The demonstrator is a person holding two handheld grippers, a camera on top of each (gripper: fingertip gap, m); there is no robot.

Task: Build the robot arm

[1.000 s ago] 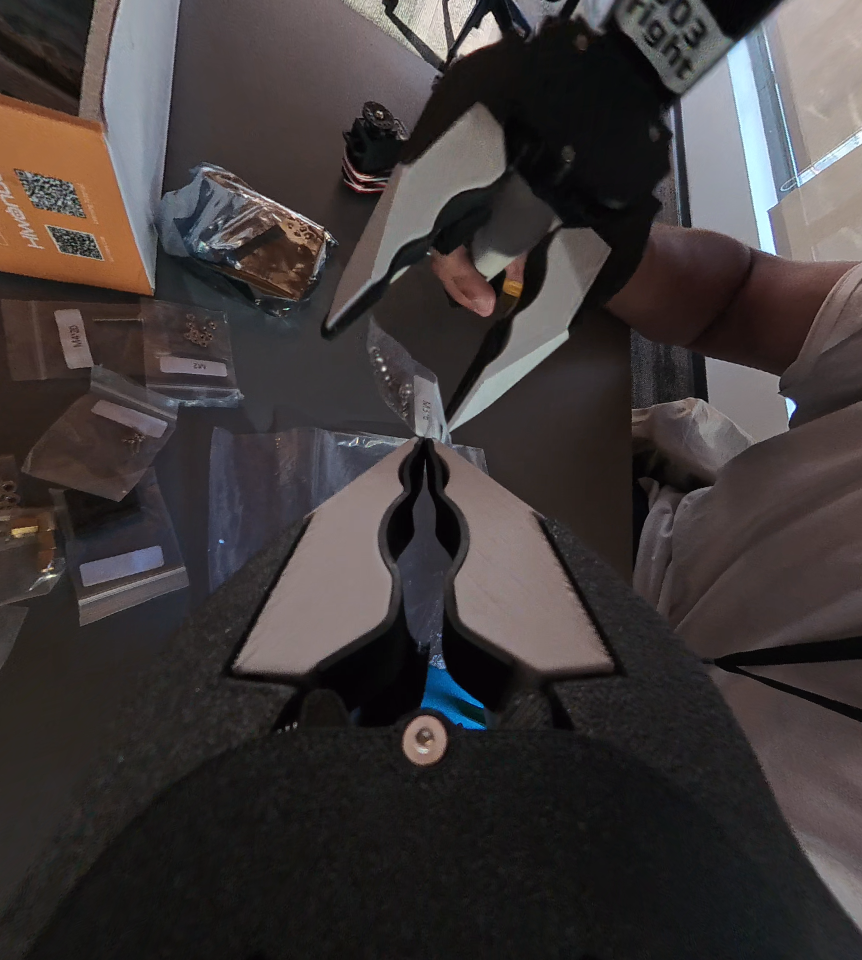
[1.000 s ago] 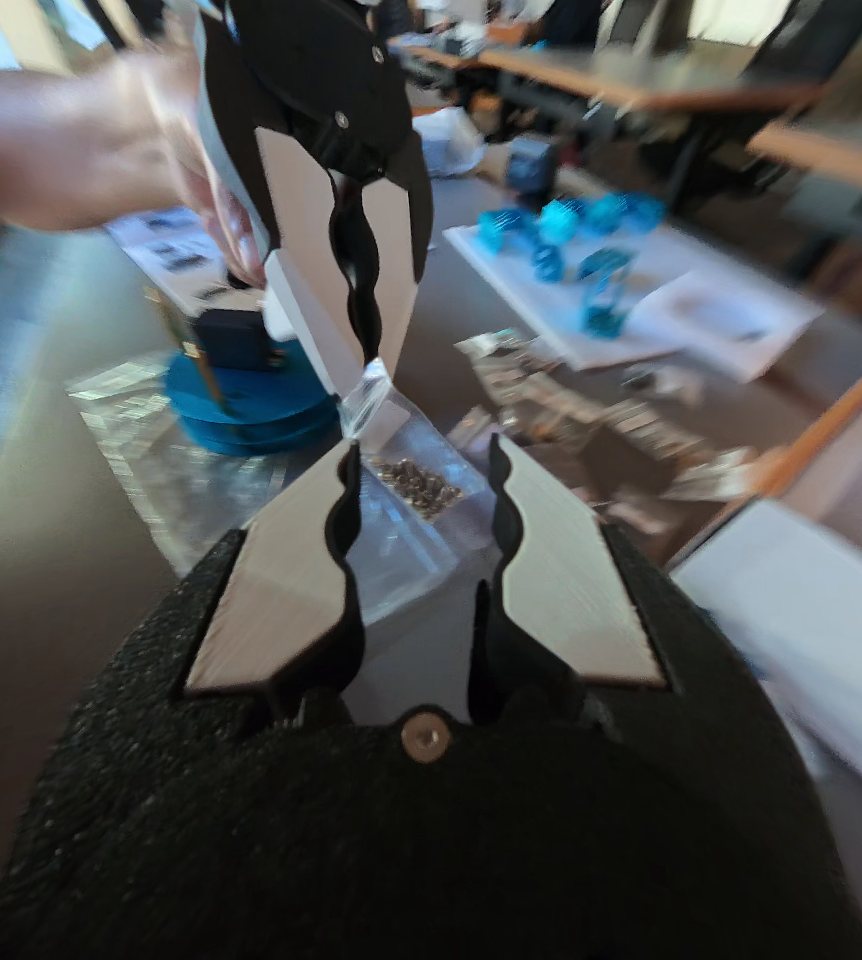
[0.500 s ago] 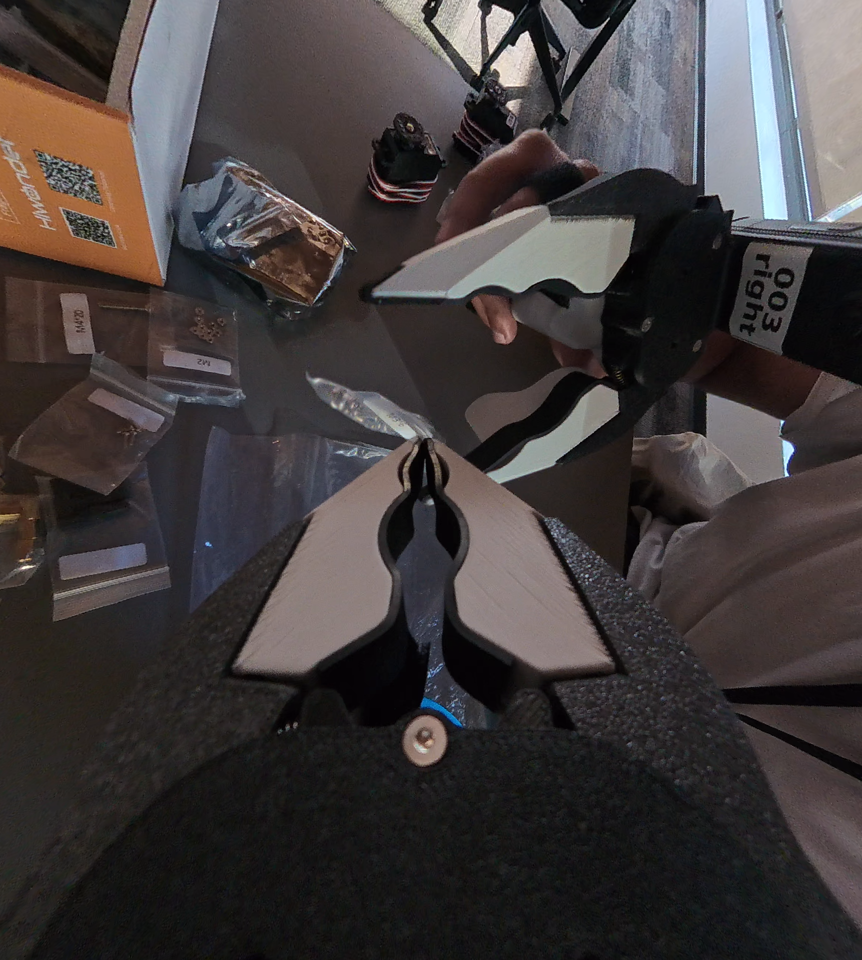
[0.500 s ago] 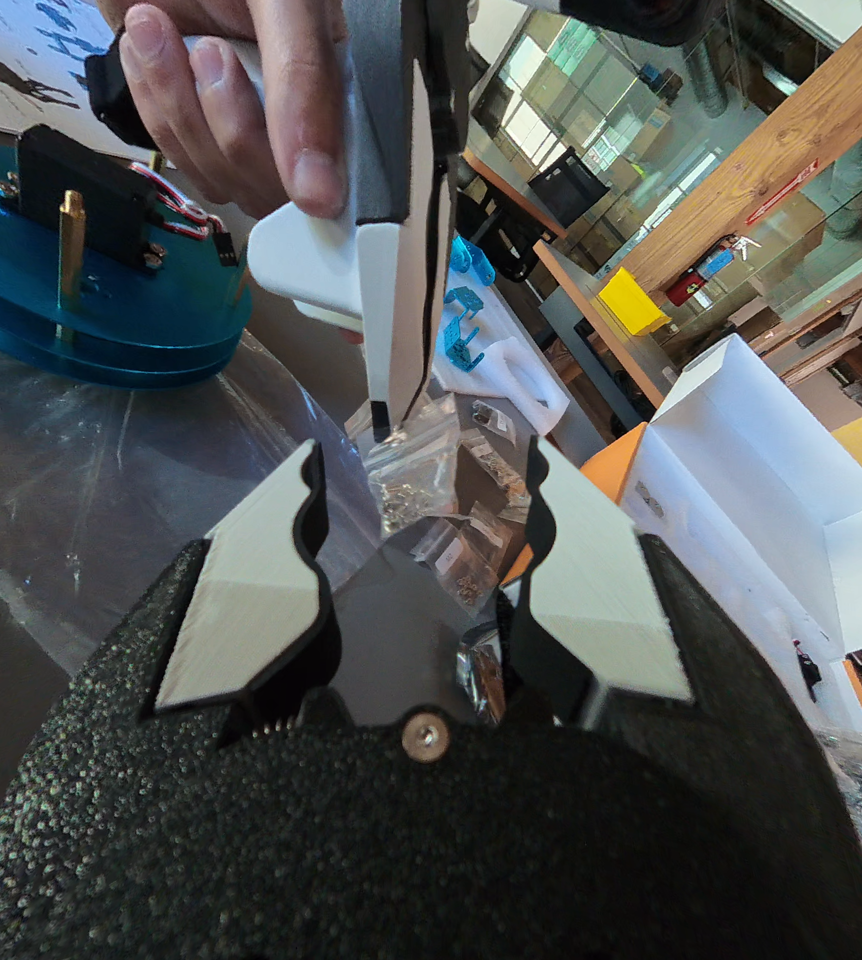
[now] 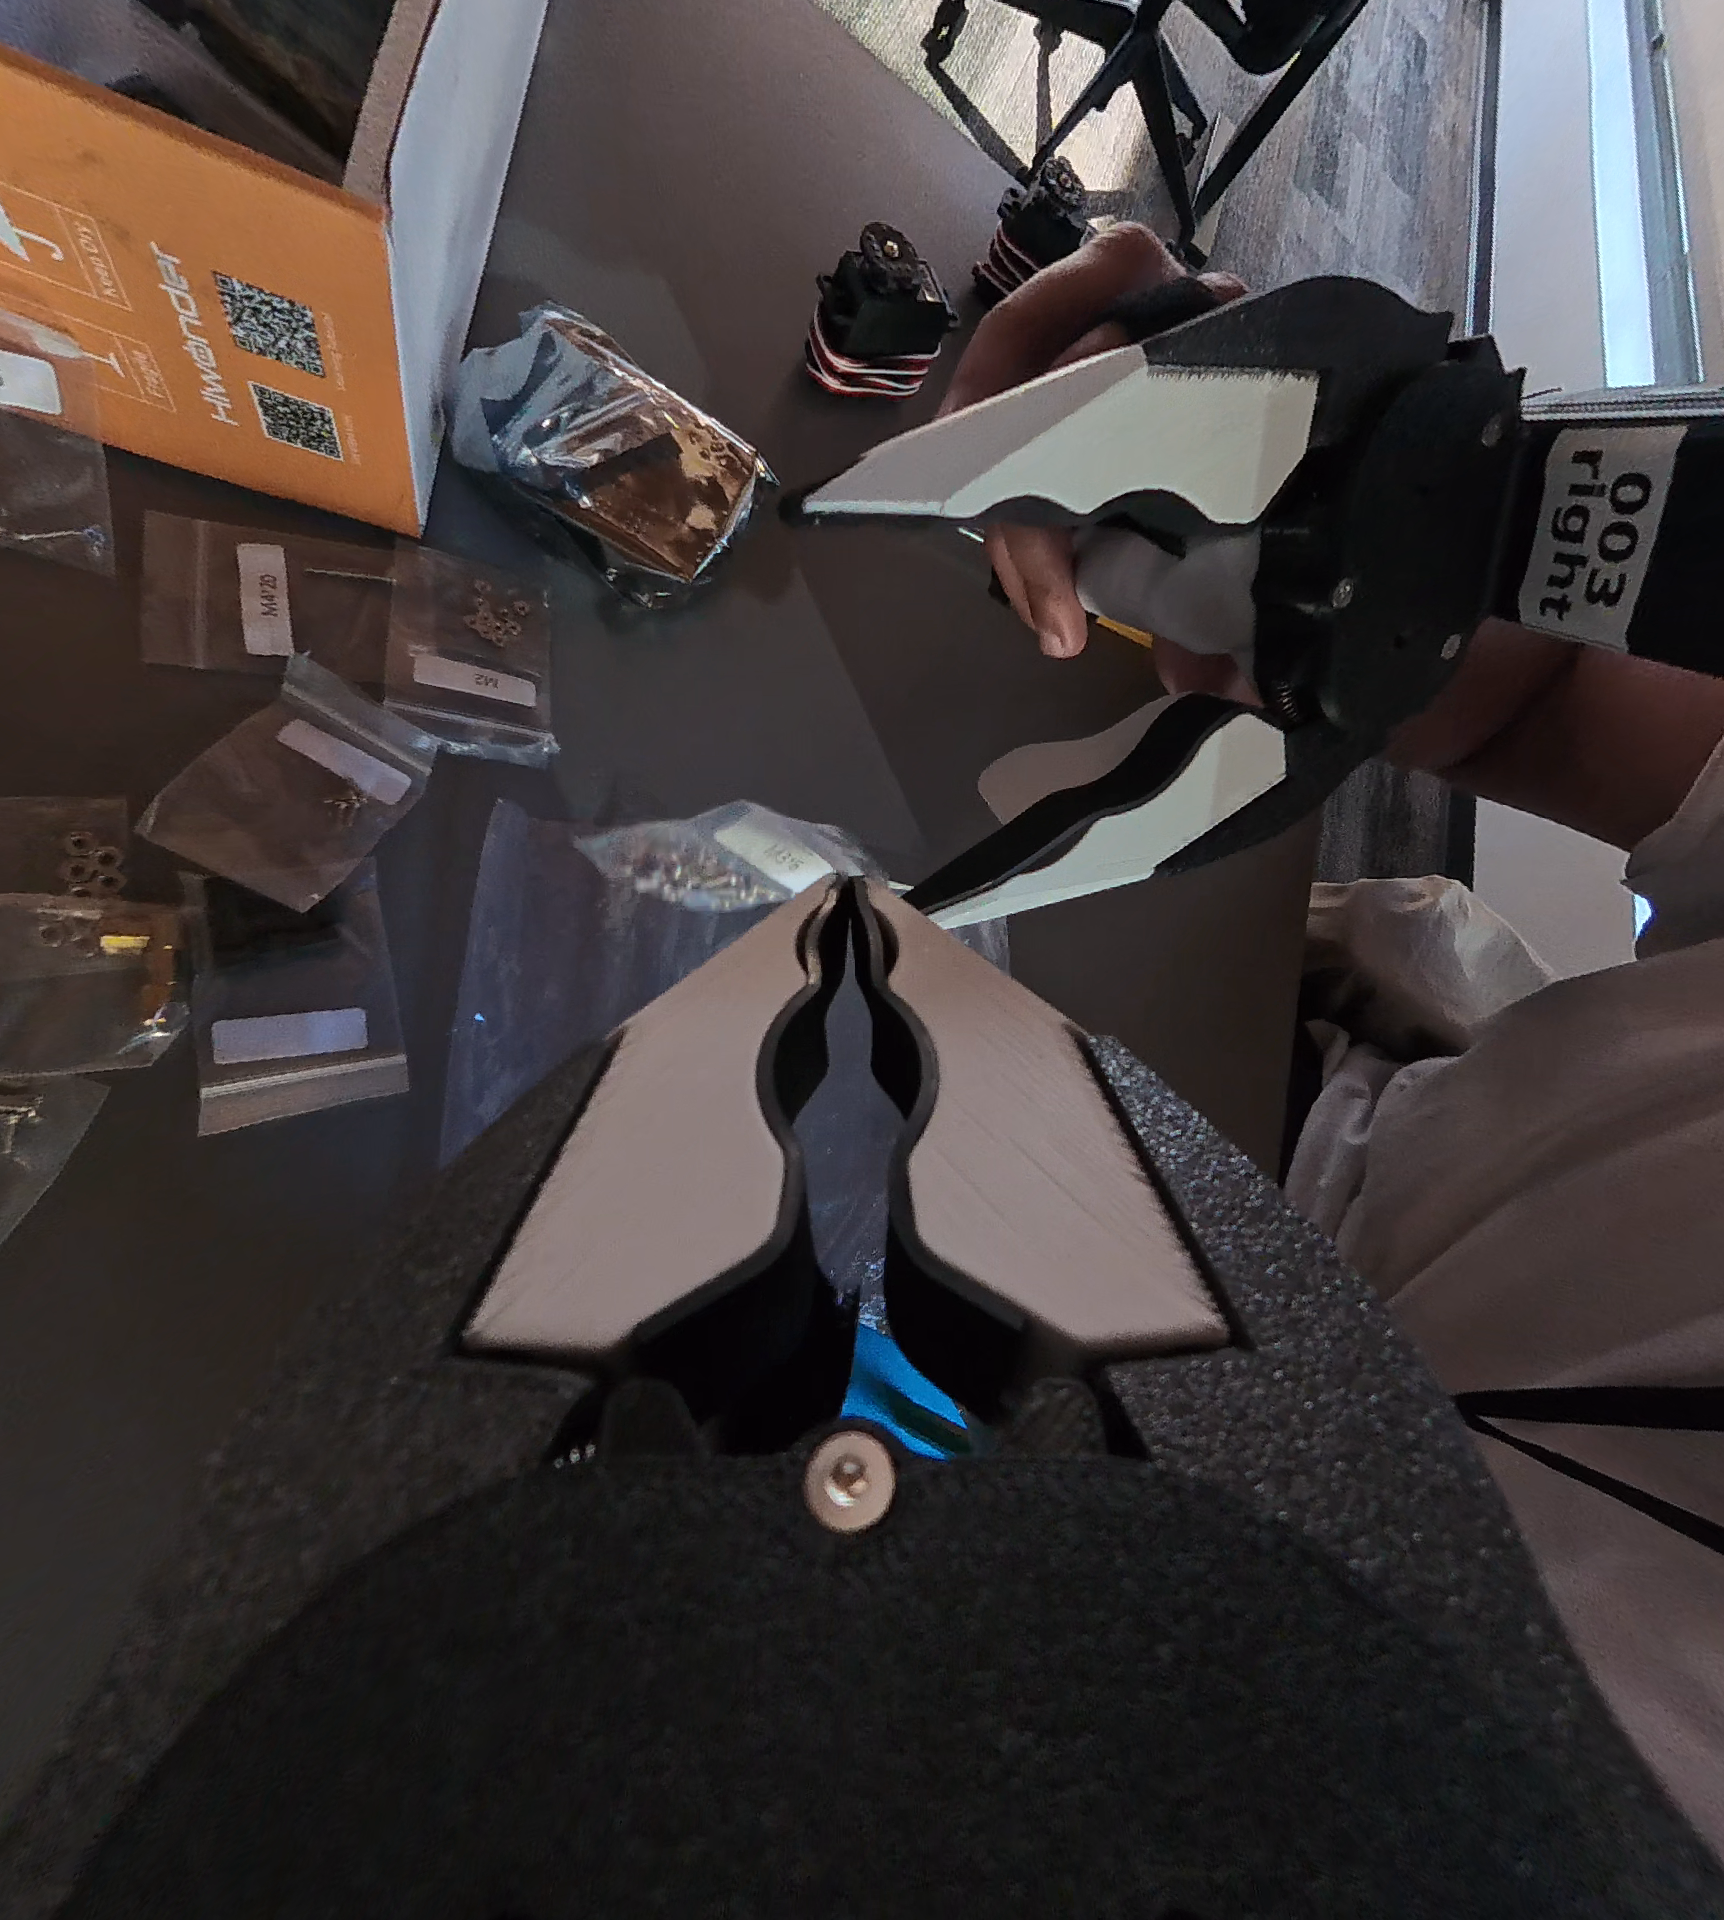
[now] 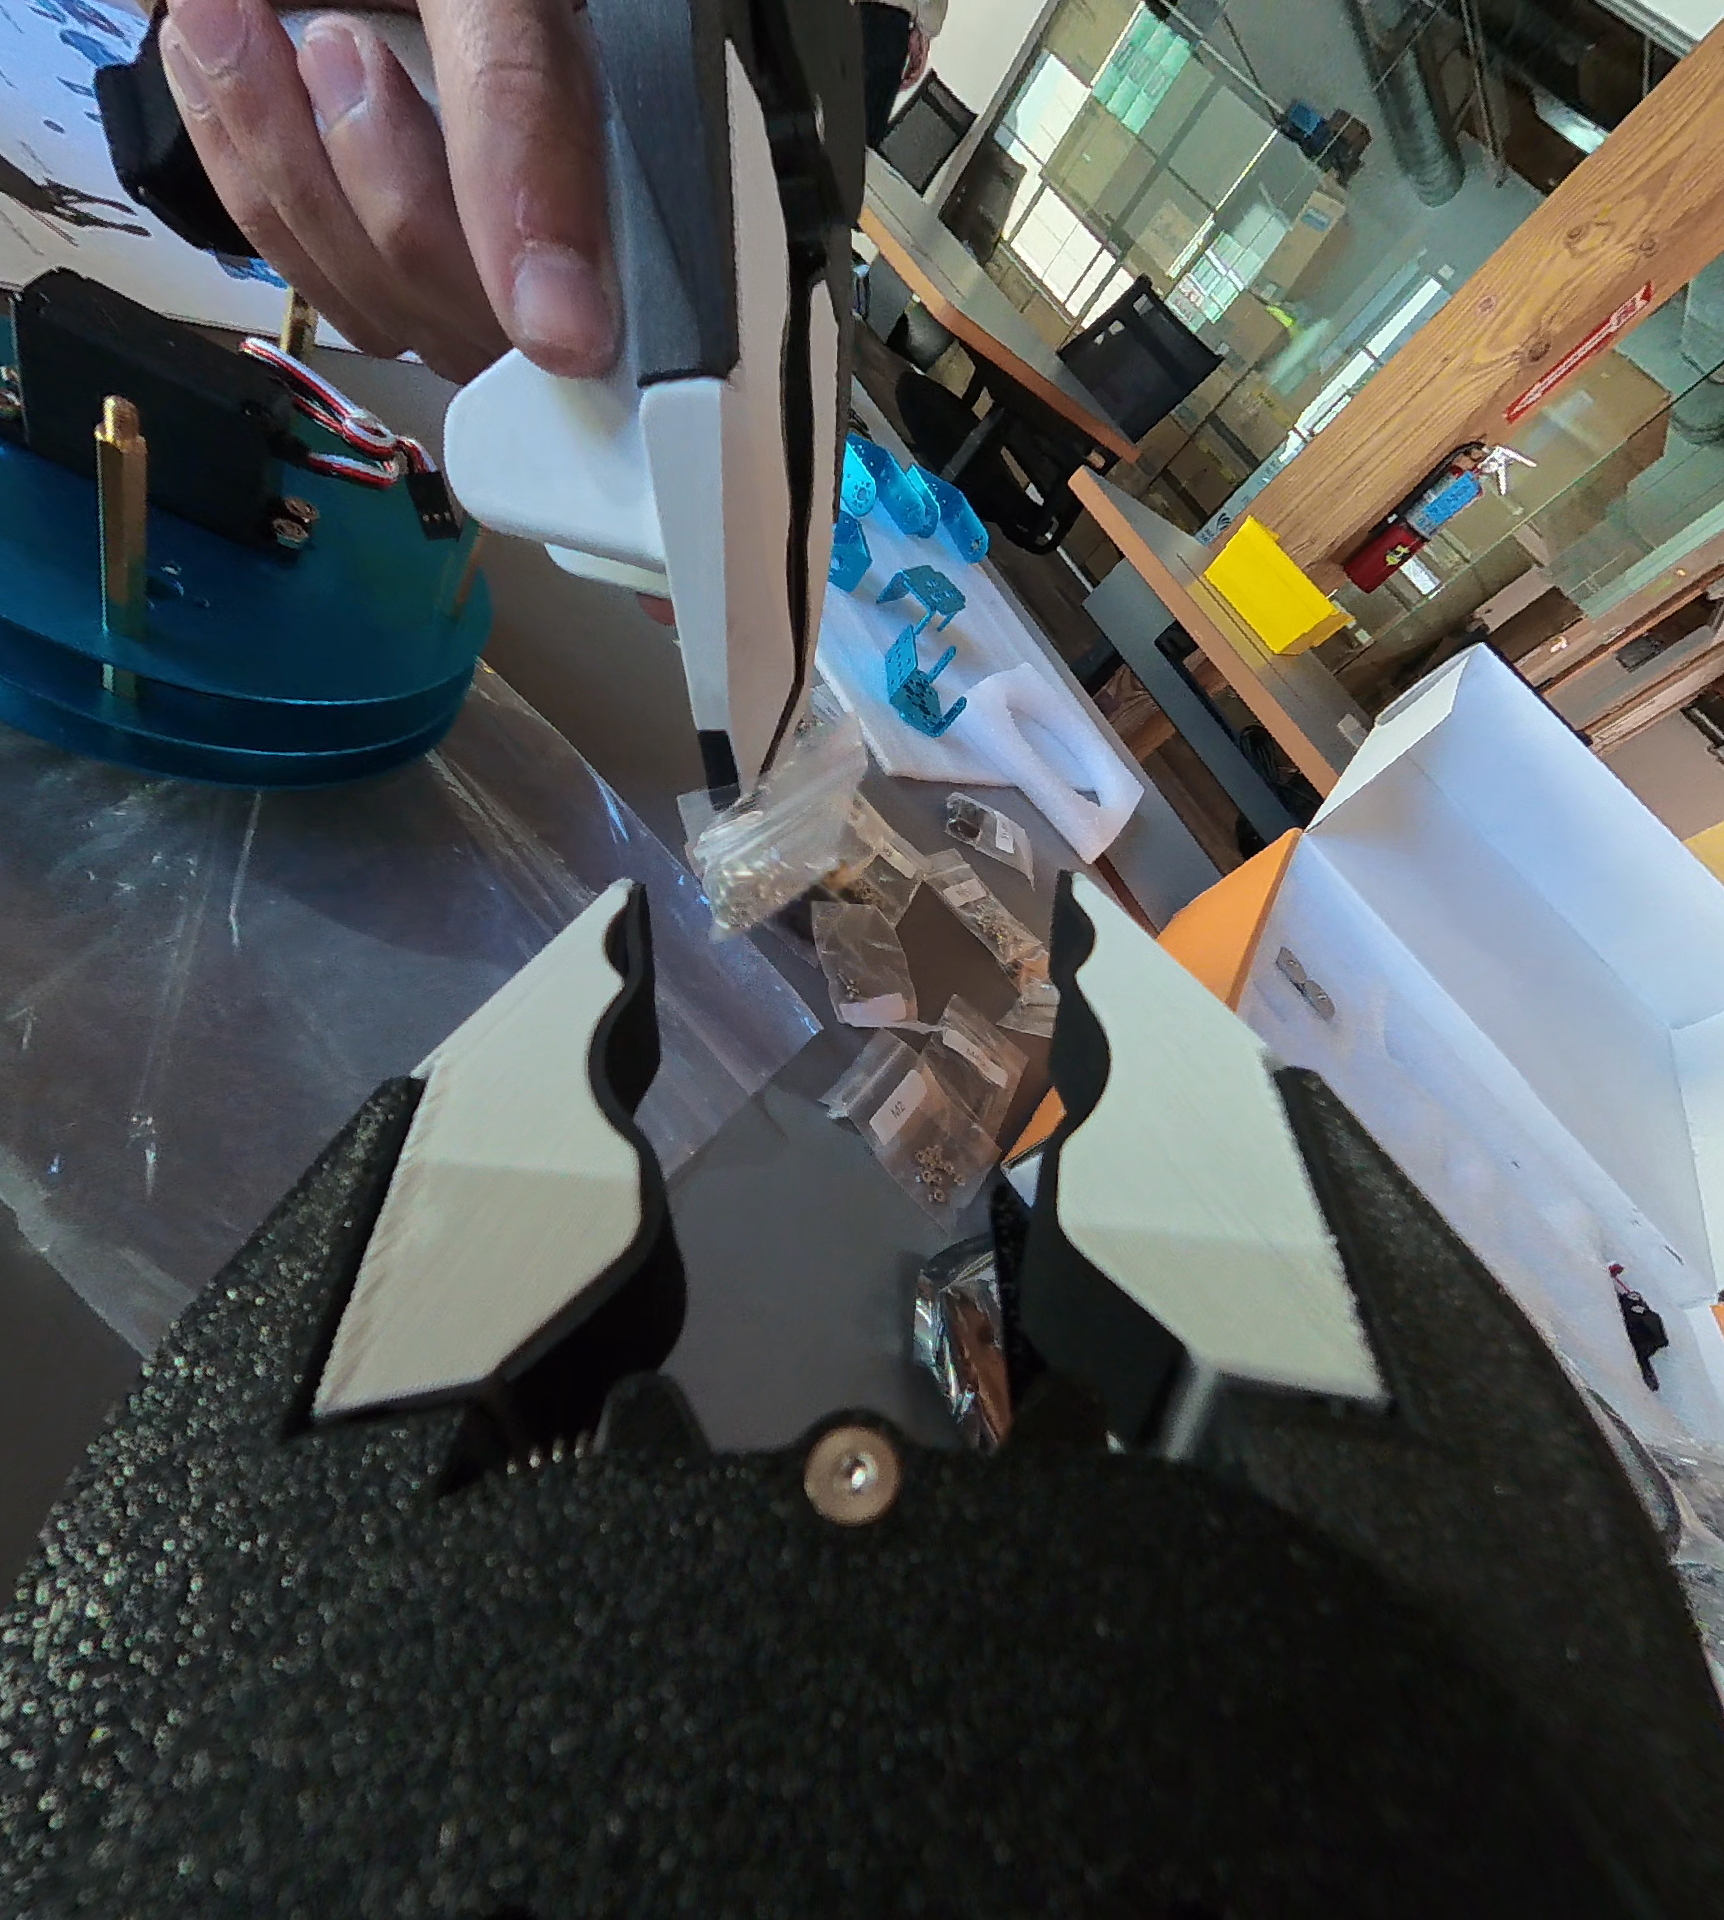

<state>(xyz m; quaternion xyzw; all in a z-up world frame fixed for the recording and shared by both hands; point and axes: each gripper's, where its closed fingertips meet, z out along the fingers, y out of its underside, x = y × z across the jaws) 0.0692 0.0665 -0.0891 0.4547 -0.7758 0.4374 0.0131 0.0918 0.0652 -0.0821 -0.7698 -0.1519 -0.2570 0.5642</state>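
Clear screw bag (image 6: 785, 831) pinched by left gripper (image 5: 847, 891); right gripper (image 6: 842, 935) spread.

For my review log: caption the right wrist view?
Open right gripper faces the left gripper, shut on a small bag of screws.

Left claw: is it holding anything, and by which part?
Yes. The left claw pinches a small clear bag of screws by its top edge; the bag hangs below.
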